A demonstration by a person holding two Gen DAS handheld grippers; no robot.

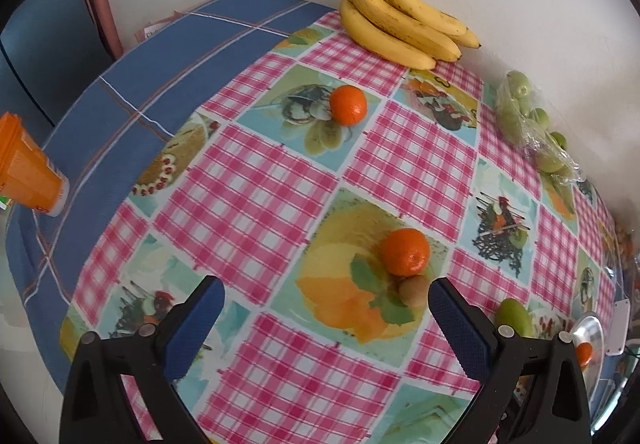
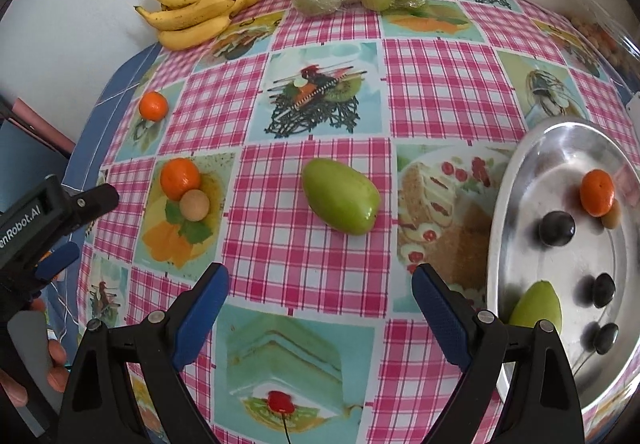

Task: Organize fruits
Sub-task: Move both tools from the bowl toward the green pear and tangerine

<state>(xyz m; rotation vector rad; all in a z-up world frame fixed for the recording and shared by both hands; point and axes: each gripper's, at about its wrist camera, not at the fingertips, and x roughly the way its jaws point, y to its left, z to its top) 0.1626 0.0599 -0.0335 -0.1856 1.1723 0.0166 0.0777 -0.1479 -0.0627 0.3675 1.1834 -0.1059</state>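
My left gripper is open and empty, just short of an orange and a small tan fruit touching it. A second orange lies farther back. My right gripper is open and empty, facing a green mango on the checked cloth. A metal tray at the right holds an orange, a green mango and several dark plums. The left gripper shows at the right wrist view's left edge.
Bananas and a bag of green fruits lie against the back wall. An orange cup stack lies on the blue cloth at the left. The wall bounds the table's far side.
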